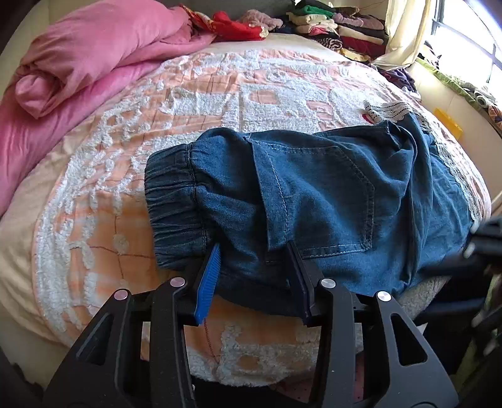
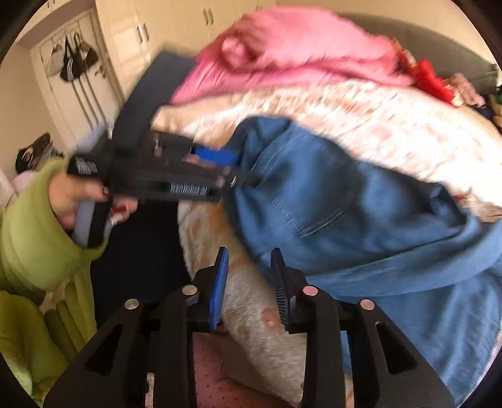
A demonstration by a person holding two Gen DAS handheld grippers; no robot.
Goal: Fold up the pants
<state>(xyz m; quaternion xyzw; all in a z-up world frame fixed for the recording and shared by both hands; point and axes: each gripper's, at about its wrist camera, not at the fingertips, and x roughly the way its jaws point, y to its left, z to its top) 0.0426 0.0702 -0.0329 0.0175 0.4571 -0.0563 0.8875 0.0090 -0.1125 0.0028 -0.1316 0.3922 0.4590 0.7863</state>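
Left wrist view, item one: left gripper (image 1: 254, 254), black frame with blue ribbed pads, jaws spread wide around the near edge of the pants without pinching; one pad rests beside the cloth, the other presses against it.

Item two: blue denim pants with gathered elastic cuffs (image 1: 307, 201), folded into a squat bundle, stitched back pocket uppermost, cuffs at 9 o'clock of the bundle. Location: near edge of the peach-and-white tufted bedspread (image 1: 188, 103).

Item three, right wrist view: right gripper (image 2: 249, 260), same make, jaws apart and holding nothing, hovering just off the bundle's near corner. View blurred; contact with the cloth cannot be told.

Item four: person's hand in a green quilted sleeve (image 2: 84, 201), at 9 o'clock in the right wrist view, holding the left tool's handle.

Step in hand, by judgement: a late fold; the bundle looks mostly done. Next move likely calls for closing on the near edge, then turning over or tidying the loose side at 3 o'clock.

Surroundings: rumpled pink duvet (image 1: 81, 59) at 10 o'clock; stacked folded clothes (image 1: 339, 28) at 1 o'clock. Containers: none visible.
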